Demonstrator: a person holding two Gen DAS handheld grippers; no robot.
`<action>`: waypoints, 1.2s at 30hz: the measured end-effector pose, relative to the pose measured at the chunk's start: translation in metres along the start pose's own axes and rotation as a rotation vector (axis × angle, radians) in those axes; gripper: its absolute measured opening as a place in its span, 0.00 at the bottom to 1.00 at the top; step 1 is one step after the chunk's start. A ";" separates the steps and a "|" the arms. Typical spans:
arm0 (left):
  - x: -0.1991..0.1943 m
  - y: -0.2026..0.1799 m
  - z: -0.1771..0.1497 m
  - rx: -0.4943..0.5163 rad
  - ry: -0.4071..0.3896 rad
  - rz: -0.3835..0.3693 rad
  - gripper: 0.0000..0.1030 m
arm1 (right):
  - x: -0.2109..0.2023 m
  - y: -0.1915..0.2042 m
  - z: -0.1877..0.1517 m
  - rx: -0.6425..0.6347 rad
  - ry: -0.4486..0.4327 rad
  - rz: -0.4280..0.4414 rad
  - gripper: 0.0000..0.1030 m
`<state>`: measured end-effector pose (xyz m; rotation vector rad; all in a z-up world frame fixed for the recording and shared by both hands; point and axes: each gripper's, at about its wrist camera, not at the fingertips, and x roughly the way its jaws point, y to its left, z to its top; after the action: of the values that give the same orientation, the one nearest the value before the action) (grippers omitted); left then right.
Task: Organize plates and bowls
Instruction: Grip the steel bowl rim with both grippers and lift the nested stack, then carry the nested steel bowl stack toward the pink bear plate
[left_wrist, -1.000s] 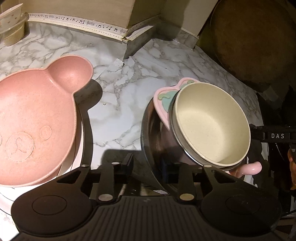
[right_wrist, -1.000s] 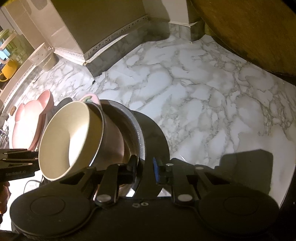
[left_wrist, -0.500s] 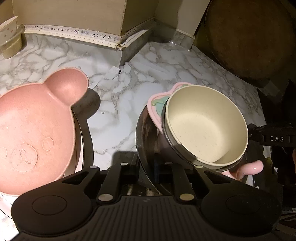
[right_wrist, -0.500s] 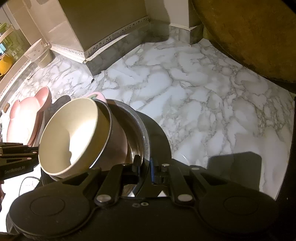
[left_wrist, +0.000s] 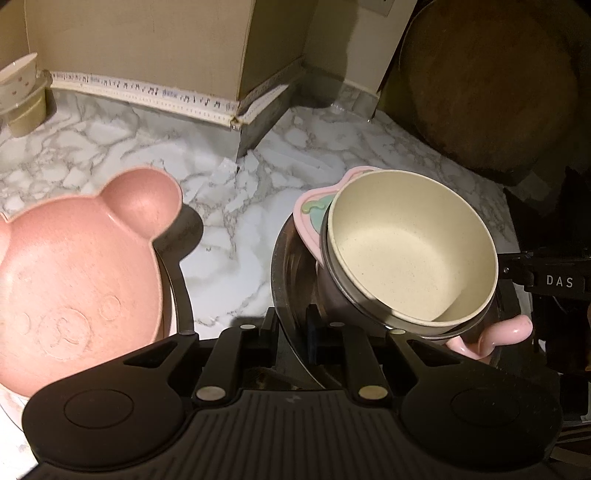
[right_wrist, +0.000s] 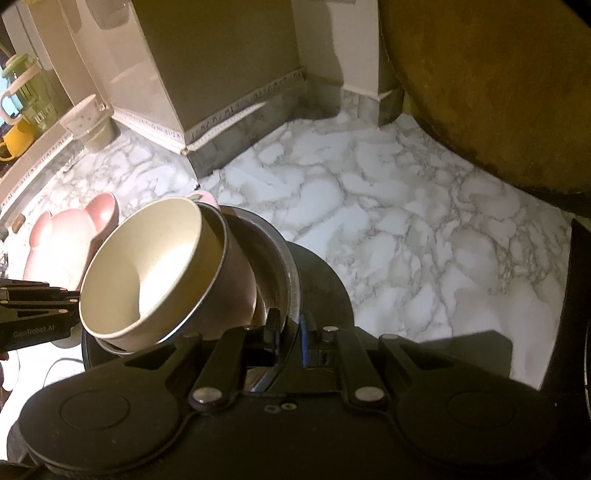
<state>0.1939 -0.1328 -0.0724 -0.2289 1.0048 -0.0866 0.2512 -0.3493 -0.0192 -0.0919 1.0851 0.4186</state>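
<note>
Both claws, left (left_wrist: 291, 325) and right (right_wrist: 286, 334), were clenched on the steel bowl's (left_wrist: 286, 266) rim at lower centre; since a second ago the view had drawn back, the cream bowl (left_wrist: 410, 251) stayed tilted inside, so the stack looked lifted off the table (left_wrist: 229, 206).

- The marble counter (right_wrist: 388, 229) lies bare on the right, out to the far wall.
- A large round wooden board (right_wrist: 491, 88) leans at the far right and closes that side.
- The steel bowl (right_wrist: 284, 266) with the cream bowl (right_wrist: 147, 273) tilted in it fills the near middle.
- The pink bear plate (left_wrist: 74, 266) blocks the near left; bare marble runs between it and the bowls.
- A cup (right_wrist: 88, 122) stands at the far left.
</note>
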 end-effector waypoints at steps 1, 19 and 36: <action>-0.003 0.000 0.001 -0.002 -0.004 0.001 0.13 | -0.003 0.001 0.001 0.001 -0.004 0.001 0.11; -0.075 0.032 0.019 -0.017 -0.087 0.053 0.13 | -0.036 0.055 0.031 -0.046 -0.078 0.060 0.11; -0.116 0.107 0.024 -0.076 -0.114 0.168 0.13 | -0.016 0.148 0.062 -0.151 -0.076 0.131 0.11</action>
<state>0.1484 -0.0042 0.0110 -0.2152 0.9115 0.1165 0.2414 -0.2005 0.0431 -0.1377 0.9870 0.6175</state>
